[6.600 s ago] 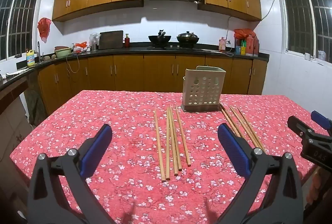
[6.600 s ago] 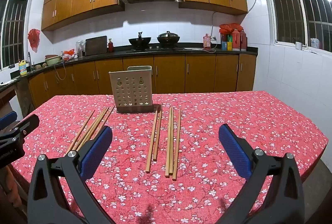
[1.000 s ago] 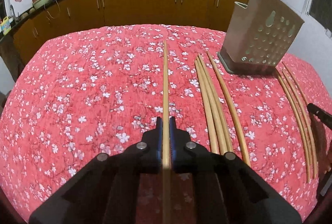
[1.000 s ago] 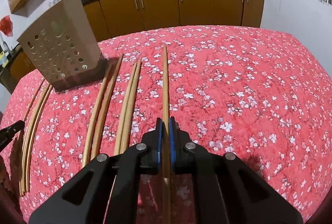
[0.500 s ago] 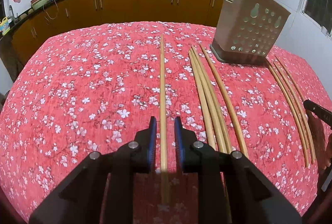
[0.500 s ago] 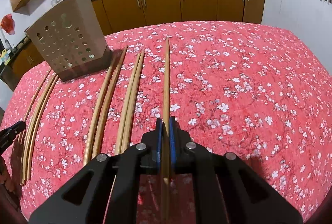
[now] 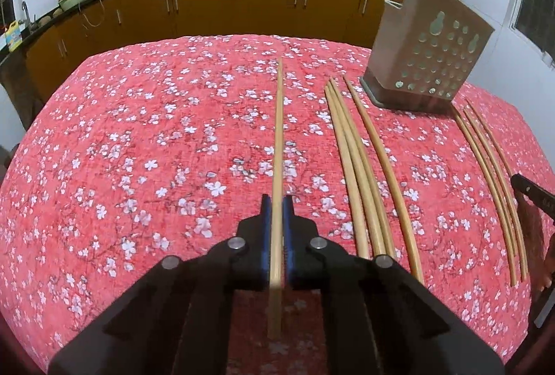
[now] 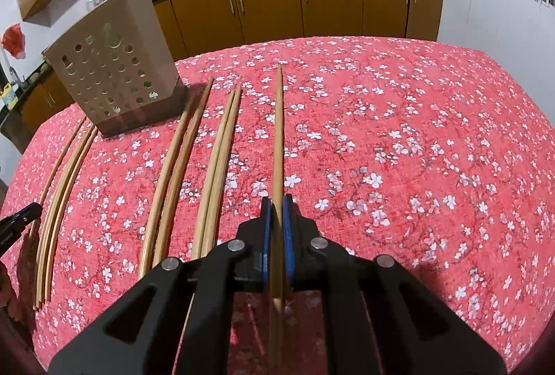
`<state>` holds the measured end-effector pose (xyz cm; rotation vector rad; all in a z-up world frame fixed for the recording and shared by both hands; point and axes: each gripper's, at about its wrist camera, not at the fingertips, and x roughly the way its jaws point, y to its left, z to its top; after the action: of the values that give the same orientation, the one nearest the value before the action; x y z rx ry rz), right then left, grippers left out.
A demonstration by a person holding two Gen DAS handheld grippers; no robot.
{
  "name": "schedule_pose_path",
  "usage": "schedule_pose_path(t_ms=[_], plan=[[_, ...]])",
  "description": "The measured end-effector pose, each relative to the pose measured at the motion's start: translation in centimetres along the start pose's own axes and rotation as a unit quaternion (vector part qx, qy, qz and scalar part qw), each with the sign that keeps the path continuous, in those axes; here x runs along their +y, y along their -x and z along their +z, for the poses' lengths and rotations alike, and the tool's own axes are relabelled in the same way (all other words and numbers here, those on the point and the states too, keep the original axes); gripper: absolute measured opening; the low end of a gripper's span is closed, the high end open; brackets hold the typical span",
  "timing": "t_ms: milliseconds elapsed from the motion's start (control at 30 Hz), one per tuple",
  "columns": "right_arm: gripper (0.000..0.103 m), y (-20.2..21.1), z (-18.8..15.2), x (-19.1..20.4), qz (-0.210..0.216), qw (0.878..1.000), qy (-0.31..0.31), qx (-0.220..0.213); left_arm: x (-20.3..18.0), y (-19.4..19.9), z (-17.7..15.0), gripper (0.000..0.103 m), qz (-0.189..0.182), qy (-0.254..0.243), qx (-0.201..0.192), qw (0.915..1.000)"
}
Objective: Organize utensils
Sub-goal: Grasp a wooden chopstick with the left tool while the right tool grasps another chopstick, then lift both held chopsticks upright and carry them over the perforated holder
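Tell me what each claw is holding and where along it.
Each holds one chopstick near its close end. The left claw is shut on the left chopstick, the right claw on the right chopstick.

tablecloth (image 7: 138, 139): red, white blossoms | chopsticks (image 7: 357, 160): tan | holder (image 7: 426, 56): beige, perhaps grey-tinged

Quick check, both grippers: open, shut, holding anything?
Left gripper: shut on a chopstick.
Right gripper: shut on another chopstick.
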<state>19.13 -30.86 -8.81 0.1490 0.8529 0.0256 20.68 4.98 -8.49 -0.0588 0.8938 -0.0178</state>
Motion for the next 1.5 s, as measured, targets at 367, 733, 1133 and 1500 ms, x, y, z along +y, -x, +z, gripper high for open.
schedule_pose_path(t_ms=[367, 733, 1133, 1500], plan=[[0.007, 6.0, 1.4, -1.2, 0.011, 0.997, -0.008, -0.076, 0.3, 4.1, 1.2, 0.008, 0.002, -0.013, -0.025, 0.9996], [0.007, 10.8, 3.7, -1.3, 0.007, 0.985, -0.017, -0.171, 1.0, 11.4, 4.9, 0.008, -0.010, 0.006, -0.133, 0.9911], [0.007, 11.9, 5.3, -0.9, 0.001, 0.979, -0.013, -0.206, 0.8, 14.1, 8.1, 0.008, -0.007, 0.022, -0.193, 0.9809], [0.007, 19.4, 13.4, 1.0, 0.102, 0.943, -0.051, -0.314, -1.8, 20.7, 15.1, 0.007, -0.041, 0.022, -0.297, 0.9537]])
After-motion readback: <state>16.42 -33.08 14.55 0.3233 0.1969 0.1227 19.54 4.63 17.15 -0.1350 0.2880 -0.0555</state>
